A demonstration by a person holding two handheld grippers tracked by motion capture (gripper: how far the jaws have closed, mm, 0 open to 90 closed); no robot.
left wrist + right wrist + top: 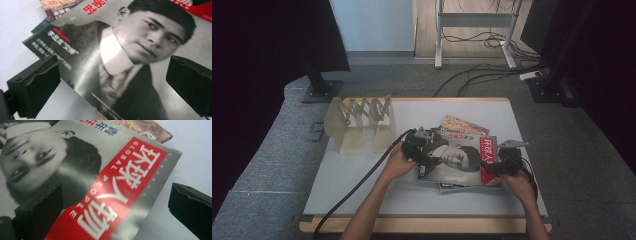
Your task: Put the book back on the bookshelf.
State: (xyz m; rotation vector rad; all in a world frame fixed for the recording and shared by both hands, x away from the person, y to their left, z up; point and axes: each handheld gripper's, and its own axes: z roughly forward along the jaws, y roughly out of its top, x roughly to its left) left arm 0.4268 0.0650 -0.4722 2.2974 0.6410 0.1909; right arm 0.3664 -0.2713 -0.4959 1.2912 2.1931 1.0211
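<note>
So far my left tongs (421, 145) and right tongs (502, 162) stand spread, flanking the top magazine (459, 159) near the worktop (362, 175)'s right edge, probably unlifted, the rack (359, 122) empty.

Place: I am working in what looks like a lab or studio room | Floor: grey carpet (462, 80) is running under loose cables (484, 72) at the far side | Furniture: a metal desk frame (472, 30) is standing far off | Surroundings: dark screens (277, 45) are flanking my white table (362, 175) left and right
</note>
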